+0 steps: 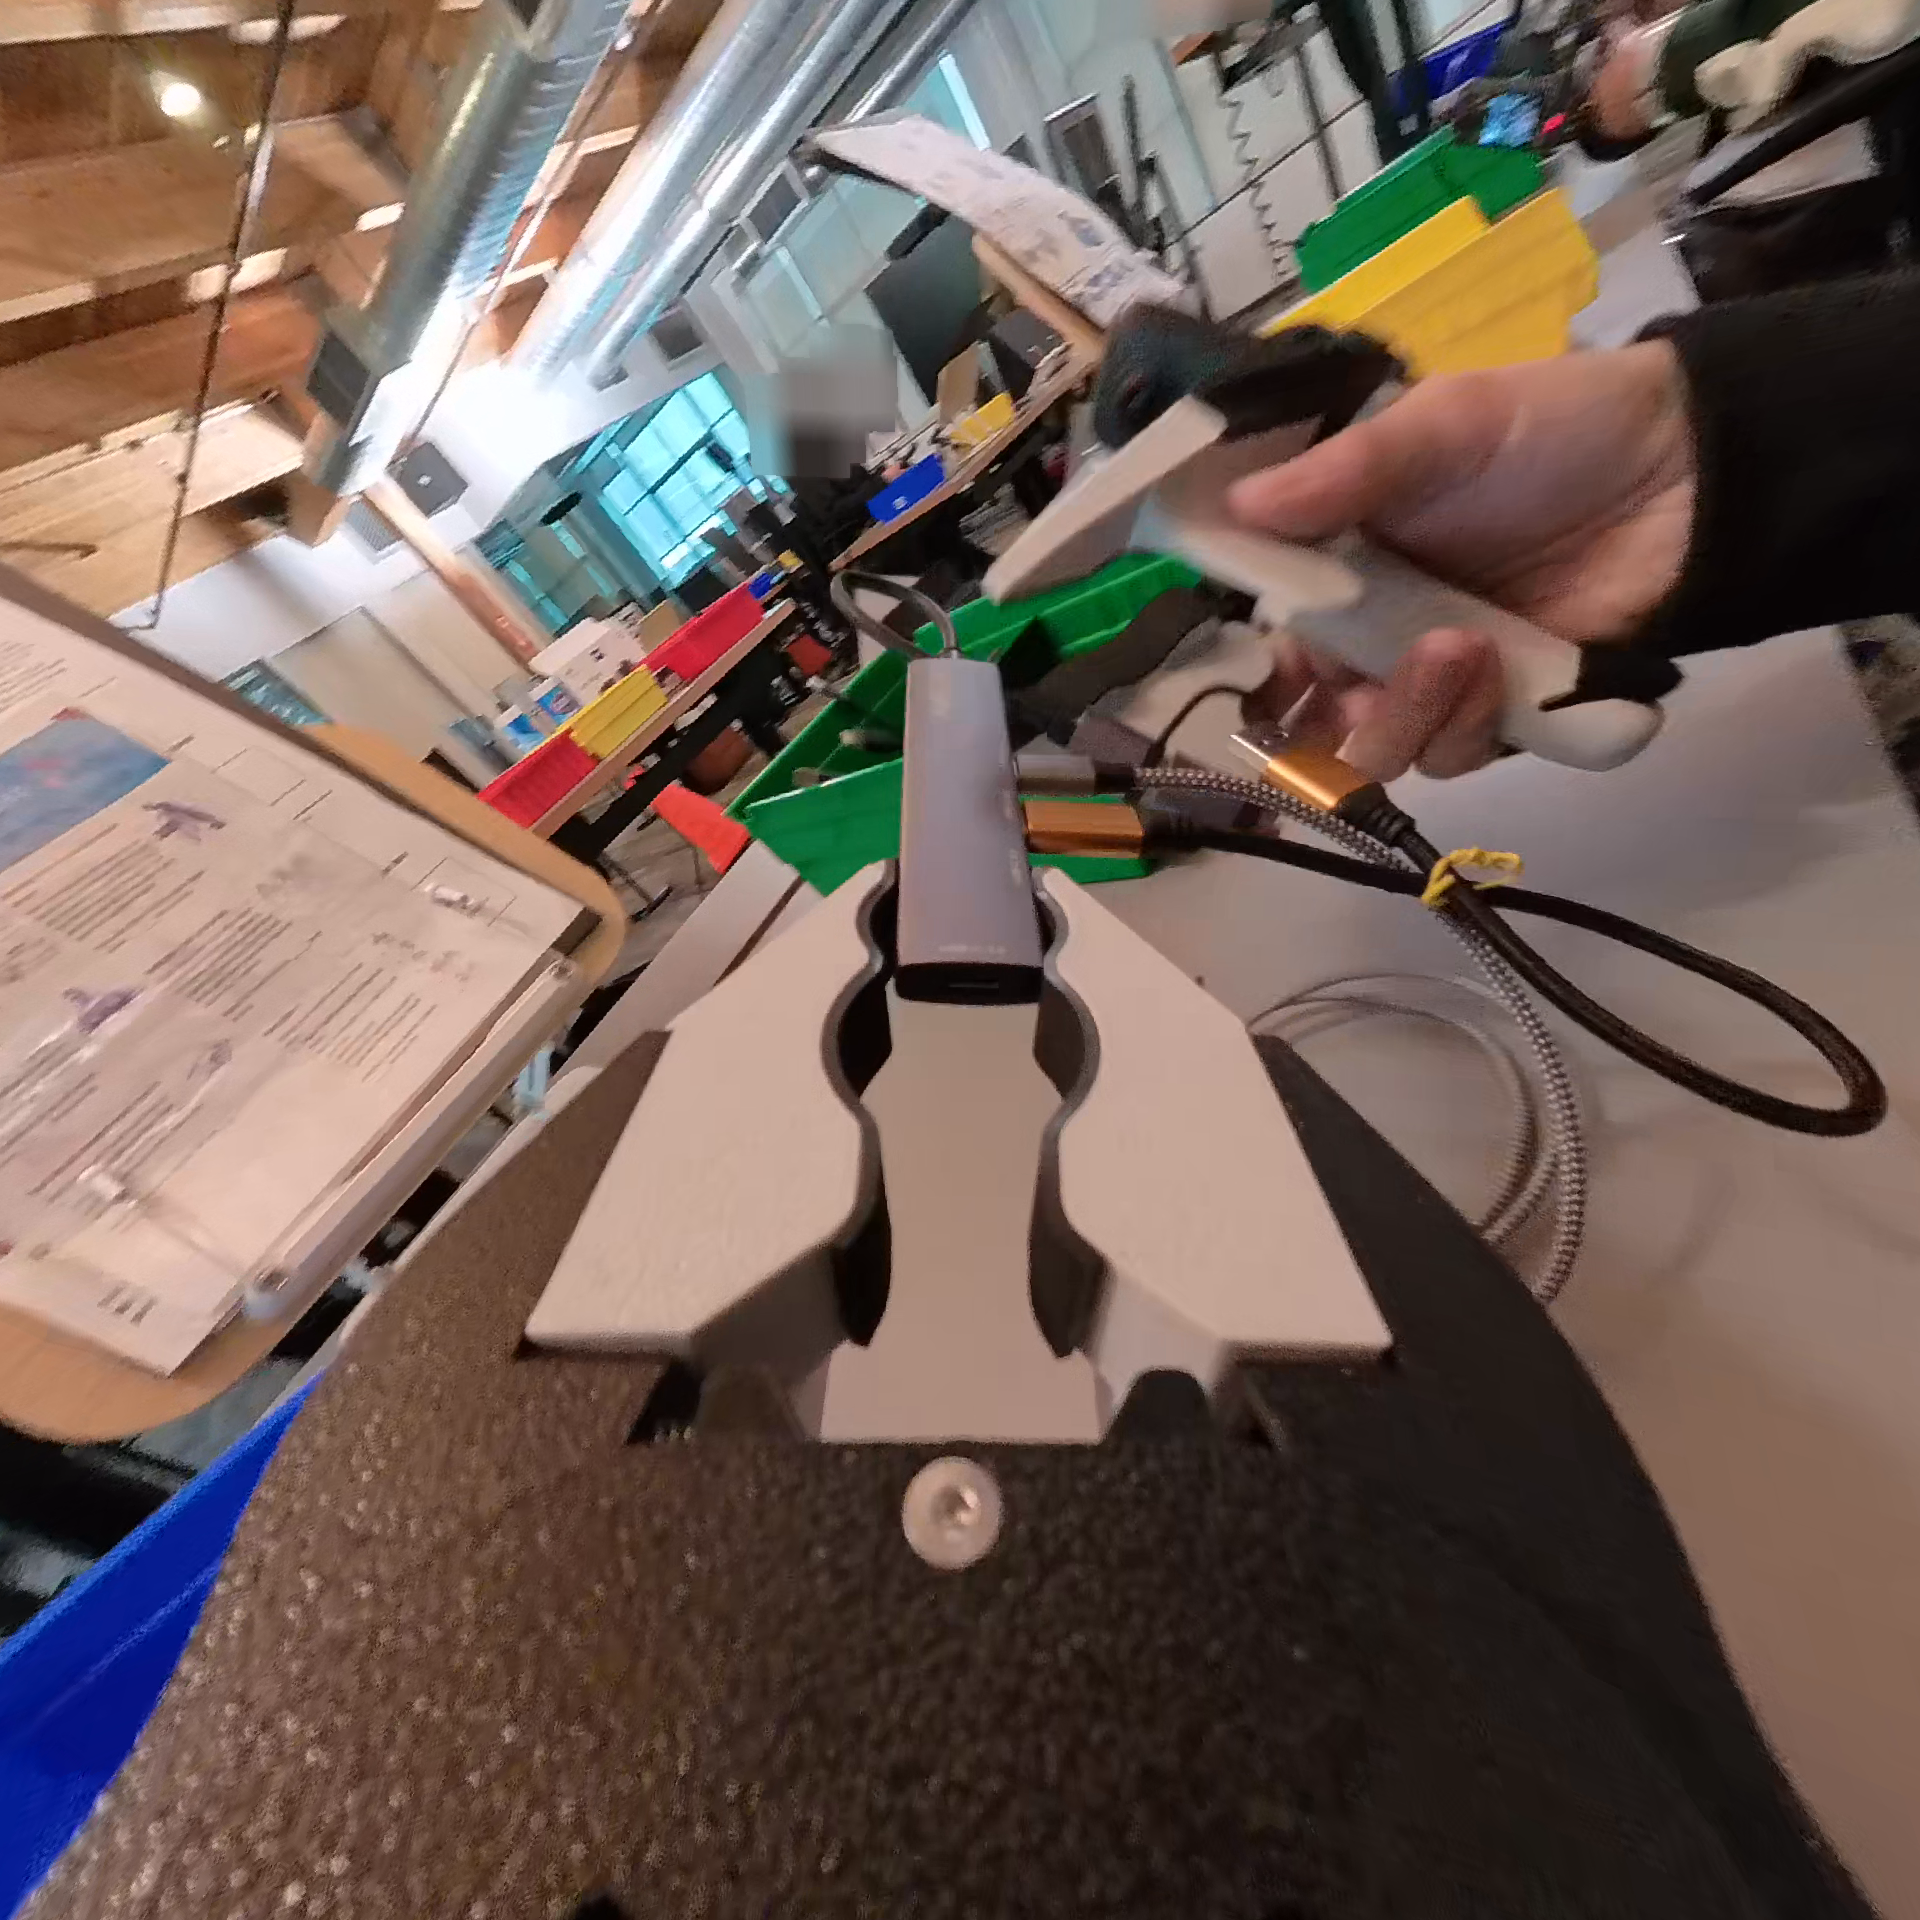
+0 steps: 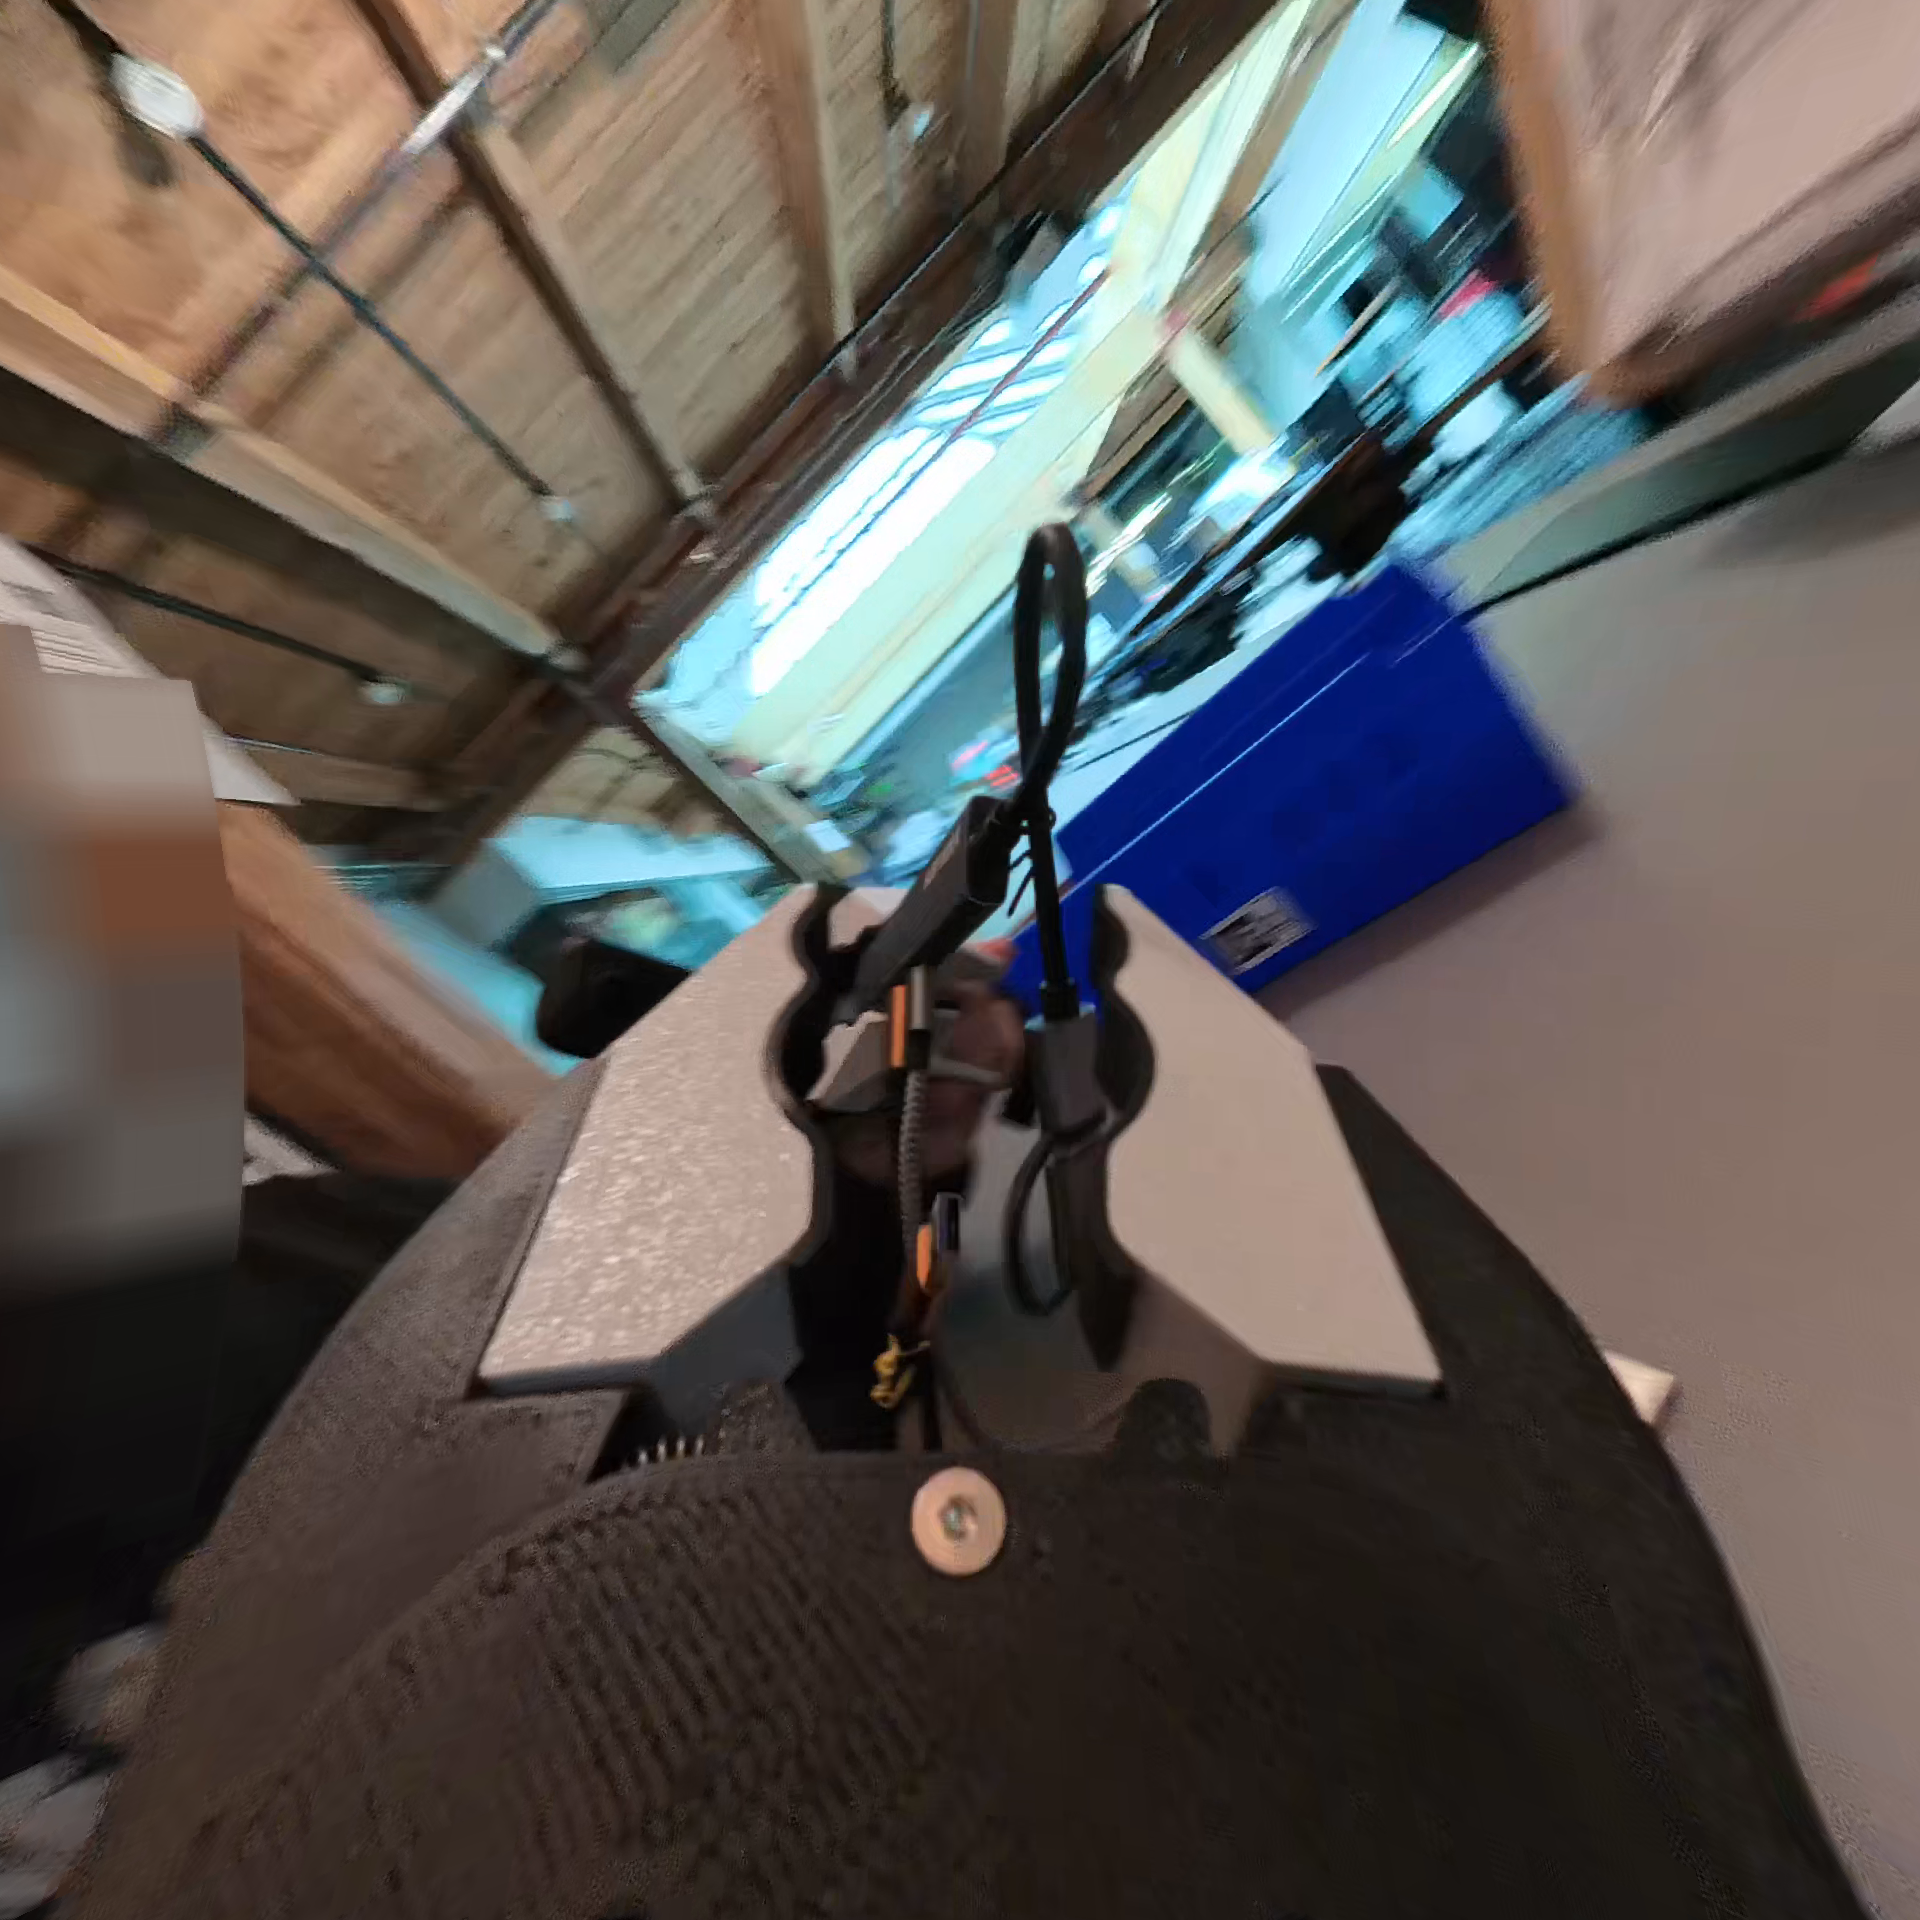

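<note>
Left gripper (image 1: 966,935) clamps slim grey metal hub (image 1: 961,831), lifted above grey table (image 1: 1714,1351). Right gripper (image 2: 961,987) jaws apart (nothing pinched), hub between. Green plastic bin (image 1: 831,810) far; braided cable (image 1: 1538,956) right.

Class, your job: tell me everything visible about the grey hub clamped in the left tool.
The USB hub is a slim, dark grey bar, metal by its look, with a slot port in its near end. The left tool is shut on that end, a finger on either side. It points away toward the green bin. A short dark cable loops from its far end. A gold-coloured plug sits in its side.
</note>
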Tool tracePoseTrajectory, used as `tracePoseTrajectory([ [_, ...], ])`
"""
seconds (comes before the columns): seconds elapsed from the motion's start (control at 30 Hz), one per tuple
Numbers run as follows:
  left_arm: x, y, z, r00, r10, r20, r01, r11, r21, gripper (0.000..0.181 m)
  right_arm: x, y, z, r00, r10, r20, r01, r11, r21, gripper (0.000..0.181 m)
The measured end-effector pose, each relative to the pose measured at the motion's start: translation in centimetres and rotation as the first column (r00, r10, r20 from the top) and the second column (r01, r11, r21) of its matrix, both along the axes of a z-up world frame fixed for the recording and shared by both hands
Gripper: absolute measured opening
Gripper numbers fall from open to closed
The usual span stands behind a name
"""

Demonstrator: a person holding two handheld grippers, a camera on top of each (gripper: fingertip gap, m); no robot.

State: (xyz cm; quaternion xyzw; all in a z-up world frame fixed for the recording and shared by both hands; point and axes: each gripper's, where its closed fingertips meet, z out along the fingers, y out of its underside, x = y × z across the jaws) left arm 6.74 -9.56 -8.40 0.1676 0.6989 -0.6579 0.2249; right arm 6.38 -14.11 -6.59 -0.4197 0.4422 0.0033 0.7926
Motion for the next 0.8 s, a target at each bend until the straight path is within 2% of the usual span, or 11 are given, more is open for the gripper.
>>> tracePoseTrajectory([
  [0.07, 1.3, 0.2, 0.1, 0.997, 0.077, -0.009, -0.077, 0.997, -0.012, 0.021, 0.2, -1.2, 0.4, 0.982, -0.157, 0.102, 0.175, 0.963, -0.203, 0.067],
  [0.1, 2.0, 0.3, 0.1, 0.994, 0.108, -0.018, -0.108, 0.994, -0.019, 0.021, -0.1, -1.1, 0.4, 0.969, -0.189, 0.163, 0.233, 0.916, -0.327, 0.07],
  [0.17, 3.2, 0.6, 0.1, 0.984, 0.167, -0.06, -0.169, 0.985, -0.033, 0.021, -0.2, -0.5, 0.3, 0.942, -0.224, 0.25, 0.329, 0.767, -0.552, 0.086],
  [0.23, 4.2, 0.9, 0.2, 0.971, 0.216, -0.106, -0.223, 0.973, -0.057, 0.021, -0.5, 1.2, 0.9, 0.922, -0.195, 0.335, 0.379, 0.641, -0.668, 0.074],
  [0.3, 4.7, 1.0, 0.2, 0.958, 0.252, -0.136, -0.264, 0.962, -0.075, 0.021, -0.6, 3.7, 1.9, 0.885, -0.168, 0.435, 0.442, 0.599, -0.668, 0.044],
  [0.33, 4.9, 1.1, 0.2, 0.952, 0.268, -0.146, -0.281, 0.956, -0.08, 0.021, -0.4, 4.6, 2.0, 0.869, -0.175, 0.463, 0.469, 0.585, -0.661, 0.036],
  [0.4, 5.1, 1.1, 0.1, 0.941, 0.294, -0.168, -0.311, 0.946, -0.09, 0.021, 0.4, 5.6, 1.0, 0.867, -0.175, 0.467, 0.484, 0.522, -0.703, 0.038],
  [0.5, 5.3, 1.1, -0.2, 0.927, 0.313, -0.206, -0.337, 0.937, -0.089, 0.021, 1.4, 5.6, -0.6, 0.843, -0.18, 0.507, 0.536, 0.359, -0.764, 0.04],
  [0.67, 4.6, 0.5, -0.6, 0.936, 0.284, -0.209, -0.308, 0.947, -0.091, 0.021, 2.0, 5.7, -1.7, 0.842, -0.216, 0.494, 0.539, 0.318, -0.78, 0.013],
  [0.8, 4.2, 0.3, -0.8, 0.943, 0.29, -0.165, -0.308, 0.947, -0.093, 0.021, 2.4, 5.0, -2.0, 0.825, -0.262, 0.501, 0.562, 0.289, -0.775, 0.007],
])
